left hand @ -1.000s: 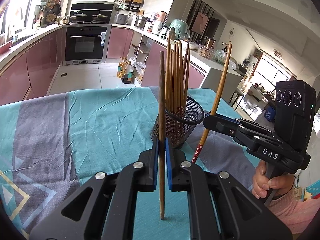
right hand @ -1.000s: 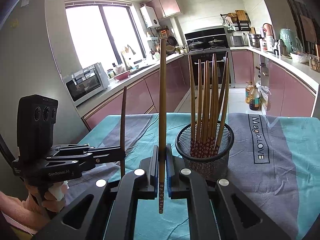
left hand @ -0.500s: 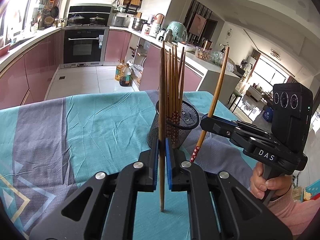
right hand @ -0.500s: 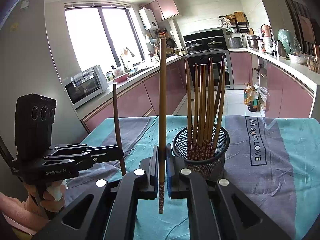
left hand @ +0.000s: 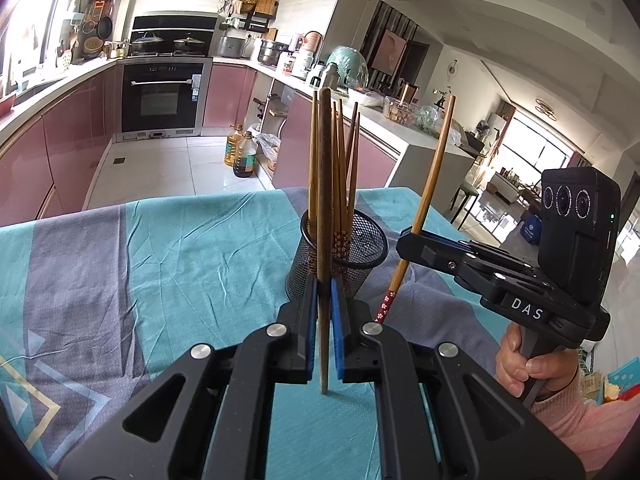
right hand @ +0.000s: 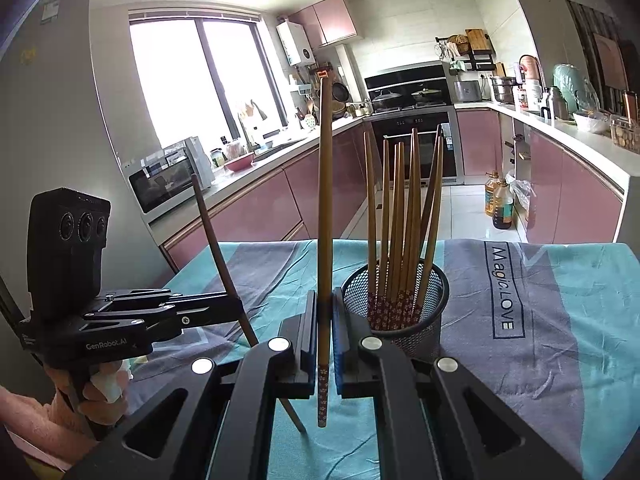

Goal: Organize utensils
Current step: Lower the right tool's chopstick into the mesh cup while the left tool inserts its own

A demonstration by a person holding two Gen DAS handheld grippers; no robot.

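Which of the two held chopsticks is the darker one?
The left gripper's chopstick: plain dark brown all along. The right gripper's chopstick is lighter tan, with a red flowered end like those in the mesh cup.

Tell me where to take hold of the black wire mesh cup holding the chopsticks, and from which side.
Grip the black wire mesh cup low on its round wall, coming in level from the side. The wooden chopsticks stand upright and fan out above the rim, blocking a reach from above. Both hand-held grippers, left and right, are each shut on a chopstick, so free one first.
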